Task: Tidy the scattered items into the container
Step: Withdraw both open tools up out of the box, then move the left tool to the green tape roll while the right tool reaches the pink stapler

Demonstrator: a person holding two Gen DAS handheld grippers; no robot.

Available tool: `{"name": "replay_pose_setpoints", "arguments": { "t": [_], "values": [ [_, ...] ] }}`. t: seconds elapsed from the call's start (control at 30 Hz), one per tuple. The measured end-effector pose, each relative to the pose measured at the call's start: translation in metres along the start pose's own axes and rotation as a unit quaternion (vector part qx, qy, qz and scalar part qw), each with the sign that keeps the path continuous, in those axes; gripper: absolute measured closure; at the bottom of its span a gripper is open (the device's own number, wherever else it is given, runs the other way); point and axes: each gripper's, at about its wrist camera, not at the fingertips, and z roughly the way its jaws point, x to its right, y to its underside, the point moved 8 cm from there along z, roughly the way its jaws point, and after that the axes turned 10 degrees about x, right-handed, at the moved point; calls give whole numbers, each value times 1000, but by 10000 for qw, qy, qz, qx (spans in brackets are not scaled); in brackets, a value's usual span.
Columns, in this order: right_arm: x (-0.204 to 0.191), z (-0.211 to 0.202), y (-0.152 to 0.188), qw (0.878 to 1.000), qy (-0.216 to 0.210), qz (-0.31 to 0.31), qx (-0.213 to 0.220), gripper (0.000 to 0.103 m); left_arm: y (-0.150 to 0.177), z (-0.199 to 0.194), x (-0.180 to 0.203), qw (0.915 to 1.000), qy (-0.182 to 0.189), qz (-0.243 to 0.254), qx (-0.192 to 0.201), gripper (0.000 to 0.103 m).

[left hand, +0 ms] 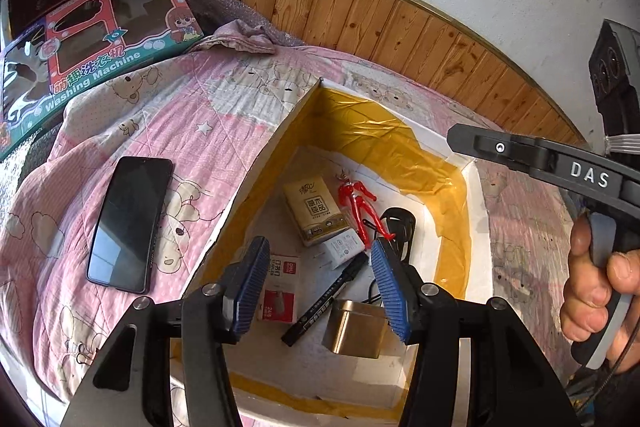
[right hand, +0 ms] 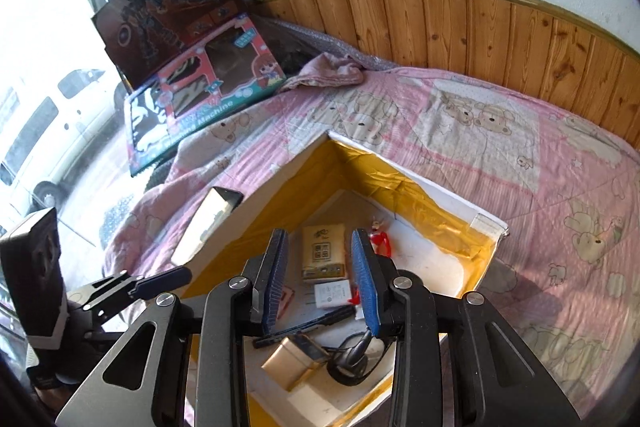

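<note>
Both tongs hover over the open box [left hand: 276, 163] on the bed [left hand: 168, 131], empty. The left tongs [left hand: 318, 289] gape wide; the right tongs [right hand: 322, 281] stand moderately apart. Inside lie a tissue pack [left hand: 314, 213], red figure [left hand: 360, 203], charger [left hand: 344, 249], marker [left hand: 324, 303], gold tin [left hand: 354, 329] and cable [left hand: 400, 227]. A phone [left hand: 128, 223] lies outside on the bed, at nine o'clock from the box.

One white box [left hand: 476, 195] sits on the bed, holding seven things: one tissue pack [left hand: 314, 211], red figure [left hand: 360, 205], charger [left hand: 344, 247], marker [left hand: 324, 303], staple box [left hand: 280, 287], gold tin [left hand: 354, 327], black cable [left hand: 396, 223]. One phone [left hand: 128, 223] lies outside; two toy boxes [left hand: 100, 47] behind.
</note>
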Motion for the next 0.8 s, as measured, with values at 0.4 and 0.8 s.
{"name": "replay_pose_setpoints", "arguments": {
  "t": [0.4, 0.8],
  "values": [
    [-5, -80, 77, 9949, -310, 777, 567, 68, 29, -42, 57, 9986, 175, 484, 70, 49],
    [51, -122, 141, 9825, -151, 1732, 672, 65, 73, -54, 115, 9954, 335, 897, -62, 49]
  ]
}}
